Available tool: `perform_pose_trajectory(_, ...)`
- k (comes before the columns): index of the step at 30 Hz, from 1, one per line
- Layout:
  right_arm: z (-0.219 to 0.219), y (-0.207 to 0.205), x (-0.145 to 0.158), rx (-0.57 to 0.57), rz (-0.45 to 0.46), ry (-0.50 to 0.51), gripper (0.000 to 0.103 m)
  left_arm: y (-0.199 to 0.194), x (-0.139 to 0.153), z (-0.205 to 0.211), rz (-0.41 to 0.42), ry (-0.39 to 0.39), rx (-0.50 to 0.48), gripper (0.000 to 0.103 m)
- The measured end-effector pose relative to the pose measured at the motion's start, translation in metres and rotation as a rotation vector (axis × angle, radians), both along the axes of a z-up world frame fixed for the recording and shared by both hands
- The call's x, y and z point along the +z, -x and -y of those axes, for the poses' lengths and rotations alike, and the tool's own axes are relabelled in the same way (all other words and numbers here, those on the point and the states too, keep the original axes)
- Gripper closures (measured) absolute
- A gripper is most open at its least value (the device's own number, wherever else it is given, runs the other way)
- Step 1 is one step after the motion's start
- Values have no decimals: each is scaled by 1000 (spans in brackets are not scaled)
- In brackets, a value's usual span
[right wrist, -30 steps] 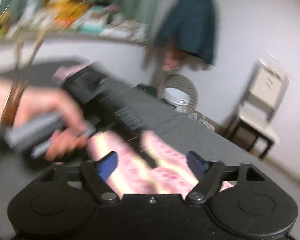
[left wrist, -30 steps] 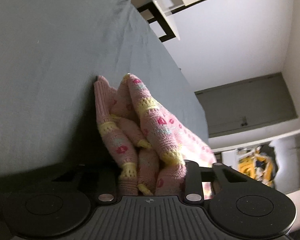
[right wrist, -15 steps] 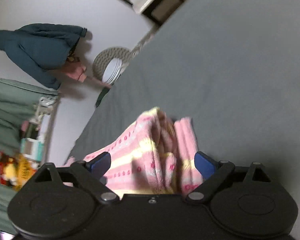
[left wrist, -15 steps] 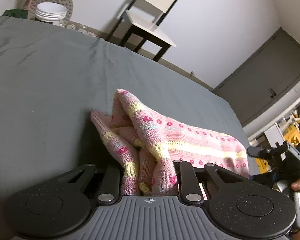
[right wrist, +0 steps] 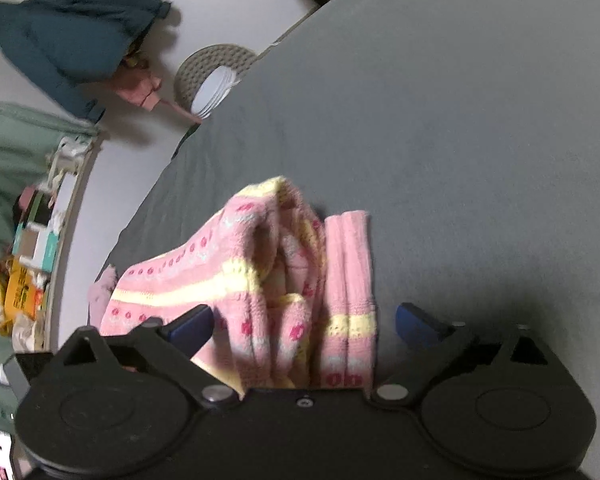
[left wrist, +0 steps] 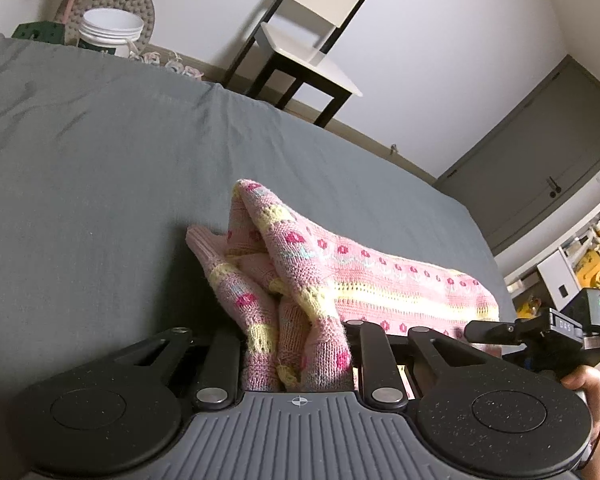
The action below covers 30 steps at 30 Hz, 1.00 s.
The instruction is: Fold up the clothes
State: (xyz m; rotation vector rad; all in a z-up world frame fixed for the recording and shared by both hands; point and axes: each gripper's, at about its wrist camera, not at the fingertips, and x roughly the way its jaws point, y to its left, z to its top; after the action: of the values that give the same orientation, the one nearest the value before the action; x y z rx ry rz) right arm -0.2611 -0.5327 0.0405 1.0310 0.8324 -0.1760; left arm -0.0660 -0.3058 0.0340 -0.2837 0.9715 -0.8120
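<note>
A pink knit garment (left wrist: 340,276) with yellow stripes and red flowers lies on a grey bed sheet (left wrist: 100,180). My left gripper (left wrist: 296,344) is shut on one bunched end, and folds of knit rise between its black fingers (left wrist: 220,360). The garment stretches right towards my right gripper (left wrist: 560,336), which a hand holds. In the right wrist view the garment's other bunched end (right wrist: 260,272) sits between the blue pads (right wrist: 188,326) of my right gripper (right wrist: 302,324). Those pads stand wide apart, and the right one is clear of the fabric.
A white-seated chair (left wrist: 312,52) and a white bucket (left wrist: 110,32) stand beyond the bed's far edge. A grey door (left wrist: 540,168) is at the right. A dark jacket (right wrist: 68,40) hangs on the wall above a cluttered shelf (right wrist: 20,272). Bare sheet (right wrist: 460,120) spreads beyond the garment.
The left view has swung level while keeping its hold on the knit. My right gripper has turned from facing the left hand and moved down onto the garment's other end, closer than half a second ago.
</note>
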Motion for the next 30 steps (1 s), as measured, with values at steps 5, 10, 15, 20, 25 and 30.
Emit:
perform_pose_trajectory(5, 4, 2, -6, -22, 51, -68, 21, 1, 0, -5, -7, 9, -8, 83)
perform_pose_trajectory(10, 10, 11, -13, -61, 69, -120, 39, 3, 0, -5, 2, 19, -19, 83)
perform_pose_trajectory(15, 7, 11, -15, -71, 101, -131, 63, 14, 13, 2, 102, -24, -33, 83)
perform_pose_trajectory(20, -12, 11, 6, -34, 134, 13, 69, 36, 44, 11, 275, -139, -57, 83)
perform_pose_trajectory(25, -49, 7, 38, 39, 215, 143, 69, 44, 85, -14, 380, -183, -41, 83)
perform_pose_trajectory(30, -88, -14, 64, 96, 322, 152, 69, 43, 123, -65, 461, -210, 36, 83)
